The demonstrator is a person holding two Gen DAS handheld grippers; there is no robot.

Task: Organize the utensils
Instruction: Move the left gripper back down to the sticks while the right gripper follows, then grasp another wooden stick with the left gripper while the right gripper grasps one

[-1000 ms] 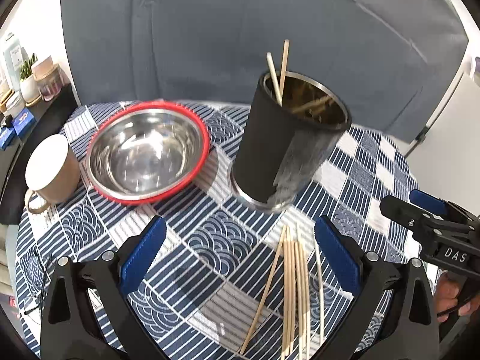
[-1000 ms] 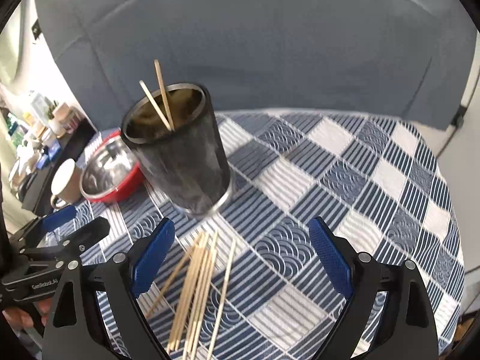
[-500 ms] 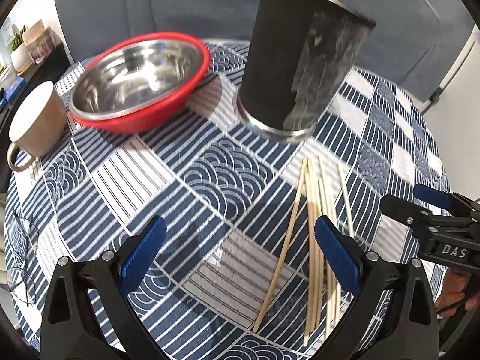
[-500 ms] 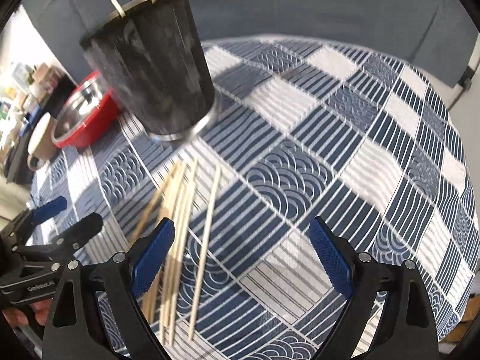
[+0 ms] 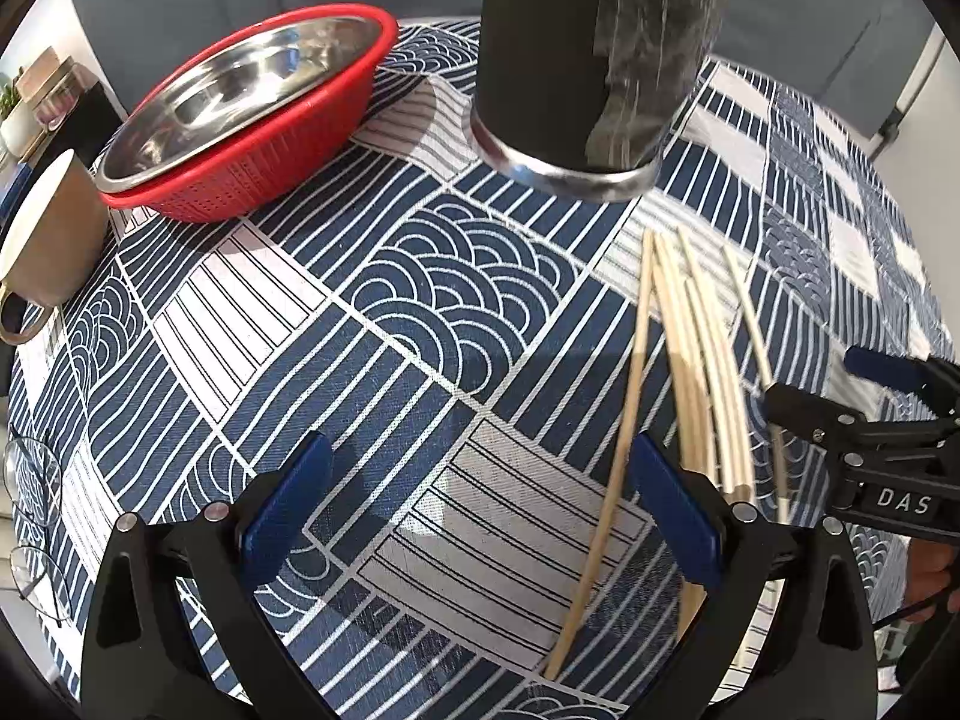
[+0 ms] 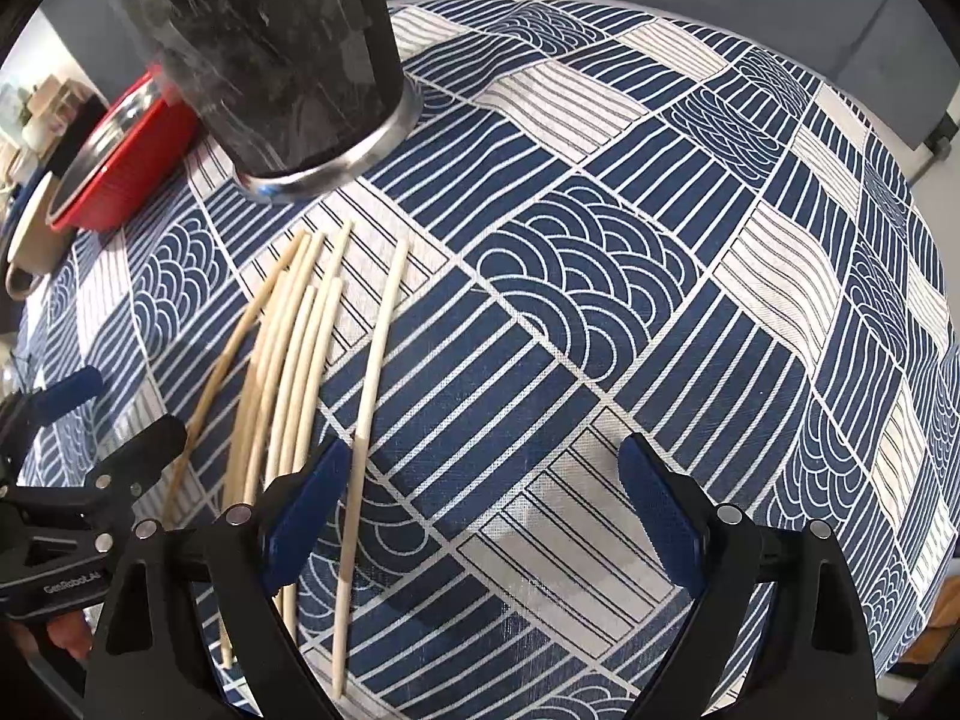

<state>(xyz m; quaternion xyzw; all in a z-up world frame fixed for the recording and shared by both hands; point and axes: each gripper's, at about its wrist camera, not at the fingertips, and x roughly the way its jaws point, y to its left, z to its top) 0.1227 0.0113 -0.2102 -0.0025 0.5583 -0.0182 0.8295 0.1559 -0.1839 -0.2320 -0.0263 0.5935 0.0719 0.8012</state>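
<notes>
Several wooden chopsticks [image 5: 690,354] lie side by side on the blue-and-white patterned tablecloth [image 5: 384,312], in front of a tall black utensil holder [image 5: 588,60] with a steel base. My left gripper [image 5: 474,516] is open and low over the cloth; its right finger is beside the leftmost chopstick. My right gripper [image 6: 480,510] is open too; its left finger [image 6: 306,510] is next to a single pale chopstick [image 6: 372,384] lying apart from the bundle [image 6: 288,360]. The holder also shows in the right wrist view [image 6: 270,54]. Its rim is out of frame.
A steel bowl in a red colander [image 5: 252,114] stands left of the holder. A beige mug [image 5: 48,240] is at the far left, glasses [image 5: 30,516] at the table's left edge. The other gripper shows at each view's side [image 5: 870,450] [image 6: 72,498].
Both grippers have come down and forward toward the chopsticks. The holder and chopsticks now look much larger, and the holder's rim has left the frame. Both stay open.
</notes>
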